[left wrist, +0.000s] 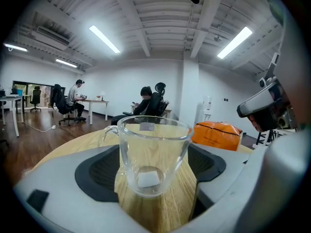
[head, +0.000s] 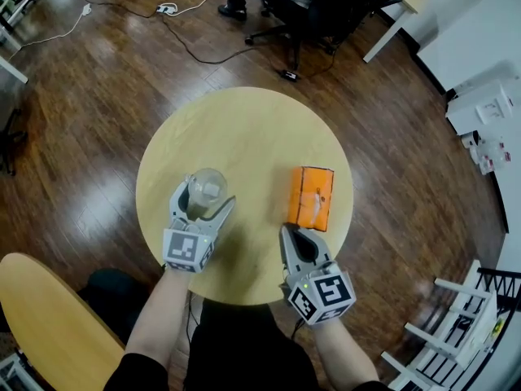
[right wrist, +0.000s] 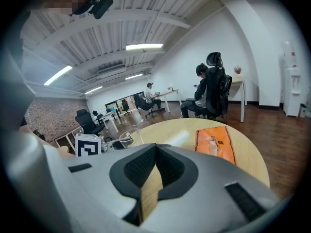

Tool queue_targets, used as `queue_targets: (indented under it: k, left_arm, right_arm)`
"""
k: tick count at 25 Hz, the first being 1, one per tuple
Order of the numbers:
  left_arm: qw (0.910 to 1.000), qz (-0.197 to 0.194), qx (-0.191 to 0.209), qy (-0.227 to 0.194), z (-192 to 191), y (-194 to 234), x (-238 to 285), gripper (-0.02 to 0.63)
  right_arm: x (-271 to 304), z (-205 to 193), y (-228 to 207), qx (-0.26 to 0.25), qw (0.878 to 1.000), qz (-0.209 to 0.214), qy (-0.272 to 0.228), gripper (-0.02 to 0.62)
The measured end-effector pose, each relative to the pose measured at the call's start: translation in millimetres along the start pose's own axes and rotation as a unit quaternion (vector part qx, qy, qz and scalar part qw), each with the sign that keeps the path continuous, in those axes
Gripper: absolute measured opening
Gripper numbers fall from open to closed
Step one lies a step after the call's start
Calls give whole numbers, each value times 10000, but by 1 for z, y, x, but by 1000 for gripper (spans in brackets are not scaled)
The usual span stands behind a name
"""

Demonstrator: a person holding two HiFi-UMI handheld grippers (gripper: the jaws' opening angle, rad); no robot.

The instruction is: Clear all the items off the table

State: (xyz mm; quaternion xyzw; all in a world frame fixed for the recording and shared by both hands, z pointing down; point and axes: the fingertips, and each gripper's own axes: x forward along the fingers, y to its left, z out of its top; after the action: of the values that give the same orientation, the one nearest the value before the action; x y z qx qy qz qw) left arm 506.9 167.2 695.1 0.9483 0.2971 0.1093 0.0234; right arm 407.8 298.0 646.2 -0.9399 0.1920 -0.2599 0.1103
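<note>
In the head view I am looking down on a round wooden table point(head: 244, 129). My left gripper point(head: 203, 199) is reaching in from the near edge, and its fingers are standing on either side of a clear glass mug point(head: 207, 187). An orange packet point(head: 311, 198) is lying flat on the table's right half. My right gripper point(head: 295, 234) is pointing at its near end, just beside it.

In the left gripper view the jaws are spreading wide. The glass mug point(left wrist: 153, 154) is standing upright on the wood between them, its handle to the left, and a small white square is showing at its bottom. I cannot tell whether the pads are touching the glass. The orange packet point(left wrist: 216, 134) is lying beyond, to the right.

In the right gripper view the jaws are sitting nearly together. Only a thin wedge of tabletop is showing between them, so they are holding nothing. The orange packet point(right wrist: 215, 144) is lying ahead and to the right, apart from the jaws. The mug point(right wrist: 130, 138) is showing at the left.
</note>
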Motion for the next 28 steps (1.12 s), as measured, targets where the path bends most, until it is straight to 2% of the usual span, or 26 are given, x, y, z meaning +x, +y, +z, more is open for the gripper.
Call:
queue_targets:
  k: [7,9,10,13,17,19,20,25,28]
  left_arm:
    - [9996,184,-196,56,-1,-4,-40,433]
    - [9996,205,-167,28,8,-7,-51,382]
    - [9997,211,-148,-4,17,-8,-54,335]
    - [9995,222,-38,-234,60,-5,-56,252]
    - [9973,281,202,-645,138,-4,-68,178]
    - [9949,314,194,-939,177,-5,-79,161]
    - [9933,353,157,-1087,194,-7,-86,123]
    - [9836,928,100,-1543,257,-6,-124,5]
    - [9791,911,164,-1810,285,-14,-141,5]
  right_arm:
    - [-9,10,8,-80,9999,53,-139,5]
    - [-19,19,5,-112,9997,20,-193,5]
    - [-23,26,2,-114,9996,-3,-248,5]
    - [-37,64,-4,-106,9979,65,-641,5]
    - [-64,125,2,-274,9905,188,-1334,5]
    - [-77,149,7,-395,9860,268,-1597,5]
    - [-83,158,9,-454,9838,311,-1705,5]
    - [-103,194,10,-501,9734,445,-2192,3]
    - [-105,210,16,-513,9699,561,-2312,3]
